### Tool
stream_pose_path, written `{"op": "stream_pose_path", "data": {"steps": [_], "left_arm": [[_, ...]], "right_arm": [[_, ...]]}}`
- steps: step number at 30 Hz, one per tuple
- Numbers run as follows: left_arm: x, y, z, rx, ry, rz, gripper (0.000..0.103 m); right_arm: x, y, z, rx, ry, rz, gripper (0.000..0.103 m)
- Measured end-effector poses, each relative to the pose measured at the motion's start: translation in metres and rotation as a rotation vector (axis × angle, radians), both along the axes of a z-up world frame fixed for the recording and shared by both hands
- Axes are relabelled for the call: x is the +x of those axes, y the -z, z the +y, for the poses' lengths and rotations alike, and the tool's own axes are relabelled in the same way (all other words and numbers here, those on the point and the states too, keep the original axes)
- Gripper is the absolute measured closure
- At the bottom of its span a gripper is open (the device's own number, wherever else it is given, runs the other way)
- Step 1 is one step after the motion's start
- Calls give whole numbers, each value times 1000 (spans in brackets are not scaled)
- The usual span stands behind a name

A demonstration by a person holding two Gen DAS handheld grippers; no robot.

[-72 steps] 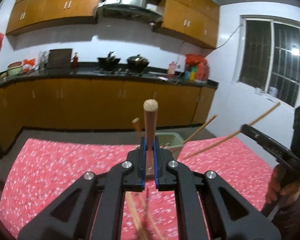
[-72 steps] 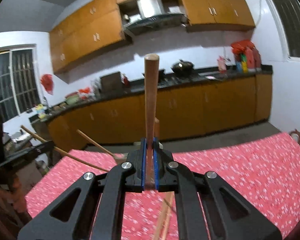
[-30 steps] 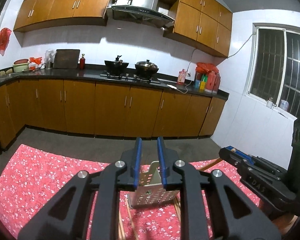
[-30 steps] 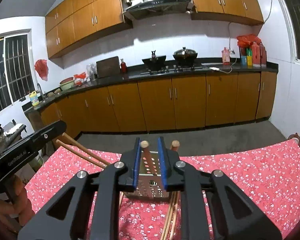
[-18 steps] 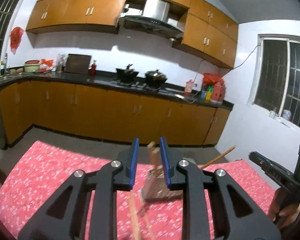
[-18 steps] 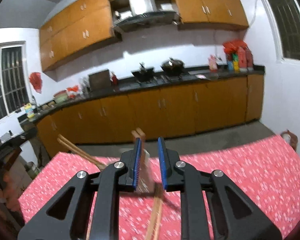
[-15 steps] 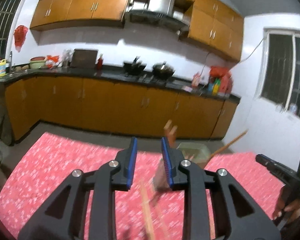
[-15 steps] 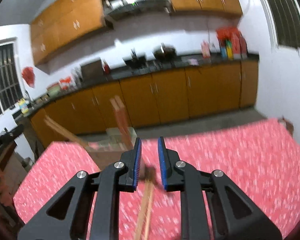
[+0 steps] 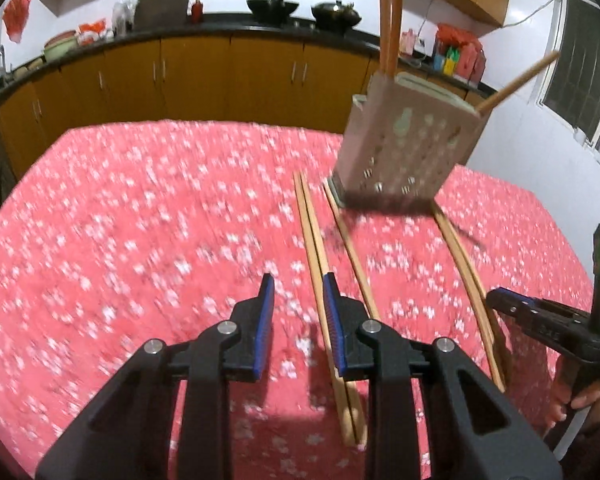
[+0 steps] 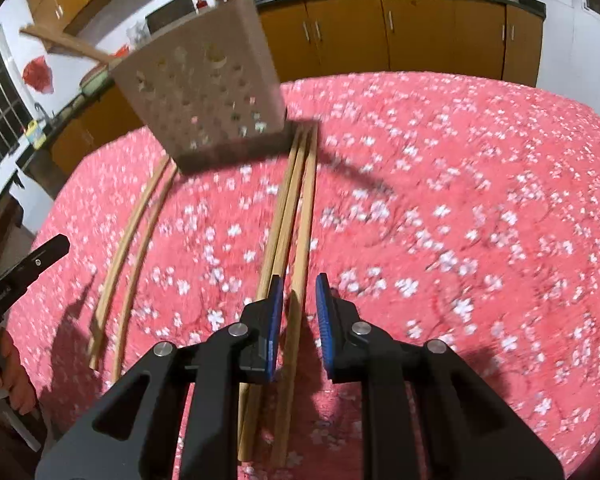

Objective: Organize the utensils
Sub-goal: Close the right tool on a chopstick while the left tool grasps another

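Below, light, stiff, slippery chopsticks (image 10: pixel 296 216) lie at centre frame; grasp mid-shaft. Left gripper (image 9: pixel 298 316) and right gripper (image 10: pixel 296 312) gape empty, the left's jaws just widened

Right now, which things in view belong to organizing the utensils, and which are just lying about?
Belongs to the job:
- perforated utensil holder
- chopsticks standing in it
- loose chopsticks on the cloth

Just lying about:
- woks
- bottles on the counter
- basin

My left gripper (image 9: pixel 297 295) points steeply down, jaws parted with nothing between them. My right gripper (image 10: pixel 297 295) tilts down too, jaws slightly apart, unclamped.
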State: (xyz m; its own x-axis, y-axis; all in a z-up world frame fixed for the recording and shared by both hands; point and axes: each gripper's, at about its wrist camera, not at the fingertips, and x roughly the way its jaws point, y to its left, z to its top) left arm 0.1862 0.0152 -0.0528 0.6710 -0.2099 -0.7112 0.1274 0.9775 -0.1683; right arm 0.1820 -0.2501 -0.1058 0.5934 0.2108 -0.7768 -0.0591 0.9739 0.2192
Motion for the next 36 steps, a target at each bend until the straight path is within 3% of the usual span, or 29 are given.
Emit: {"op": "stream_pose_path", "data": {"steps": [4,9,16,29,31,36], "left_arm": [[0,10,-7,-8,13,34,77],[0,19,-13,-12,36,57,79],[2,32,-23,24,57,95,85],[8,37,-36,111,50,78,88],[9,38,-36,127,41,74,94],[21,37,-17,123,-15,84,95]], "right_arm": [[0,1,3,-78,16,-28,95],[3,0,-16,-59,93,-25,95],[0,1,-17,-72,87,-31,95],[-3,2,-11,-98,61,-38,95],[-2,3,-11,-101,57,-40,95],[4,2,-13,-112,55,-41,95]]}}
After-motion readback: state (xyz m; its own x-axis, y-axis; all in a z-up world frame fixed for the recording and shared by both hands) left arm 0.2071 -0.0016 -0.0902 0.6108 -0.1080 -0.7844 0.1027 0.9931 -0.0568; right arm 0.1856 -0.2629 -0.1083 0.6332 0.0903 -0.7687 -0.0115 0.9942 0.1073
